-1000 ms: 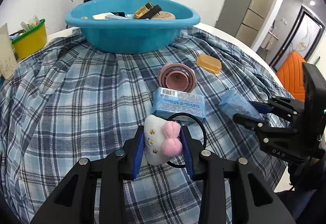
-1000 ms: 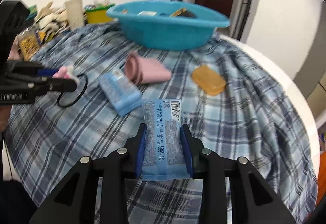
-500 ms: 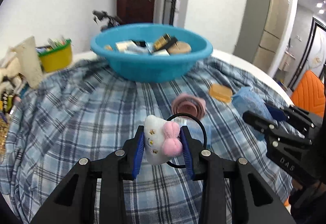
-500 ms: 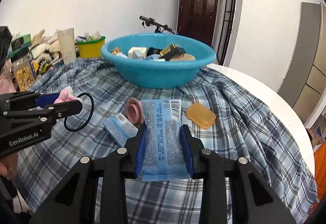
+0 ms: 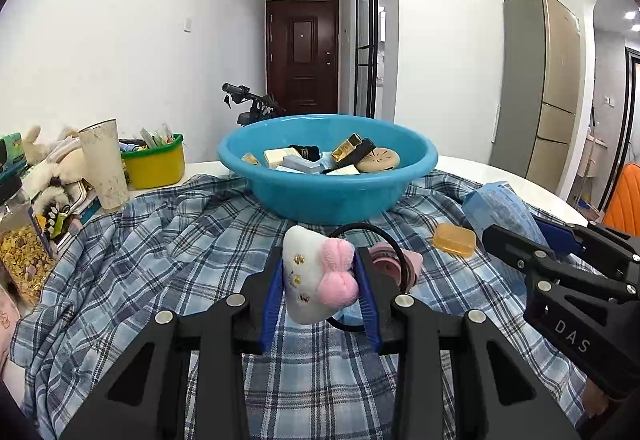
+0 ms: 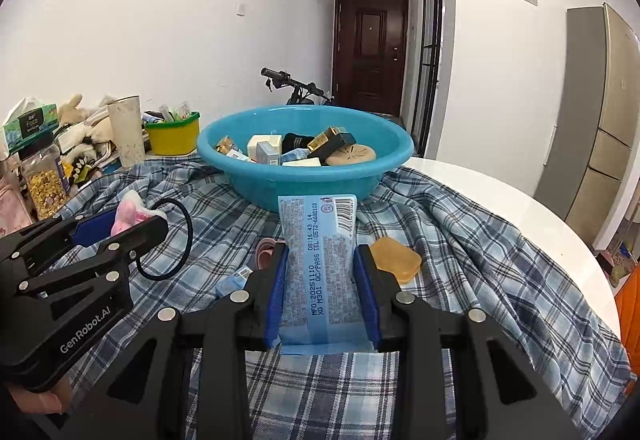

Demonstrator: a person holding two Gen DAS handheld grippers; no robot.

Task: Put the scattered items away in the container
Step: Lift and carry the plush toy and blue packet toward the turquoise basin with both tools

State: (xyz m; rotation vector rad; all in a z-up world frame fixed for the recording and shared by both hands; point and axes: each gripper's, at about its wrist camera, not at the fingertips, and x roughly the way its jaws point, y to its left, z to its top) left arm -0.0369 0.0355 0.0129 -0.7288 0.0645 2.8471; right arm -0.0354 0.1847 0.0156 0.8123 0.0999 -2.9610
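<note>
My left gripper (image 5: 318,276) is shut on a white plush hair tie with a pink bow (image 5: 316,280); its black elastic loop (image 5: 384,236) hangs off to the right. My right gripper (image 6: 320,280) is shut on a light blue tissue packet (image 6: 320,252), held upright above the cloth. The blue basin (image 5: 328,176) (image 6: 306,172) stands ahead of both grippers with several boxes and small items inside. On the plaid cloth lie an amber soap bar (image 5: 455,239) (image 6: 396,260), a pink cup on its side (image 5: 400,266) and another blue packet (image 6: 234,282).
The plaid cloth (image 5: 160,260) covers a round white table (image 6: 520,208). At the left stand a yellow tub (image 5: 154,164), a pale tumbler (image 5: 105,164), a cereal jar (image 6: 42,180) and plush toys. An orange chair (image 5: 624,196) is at the right.
Both grippers have risen and tilted up with their items, so the basin's inside and the hallway now show. The pink cup and blue packet on the cloth have slid behind the fingers.
</note>
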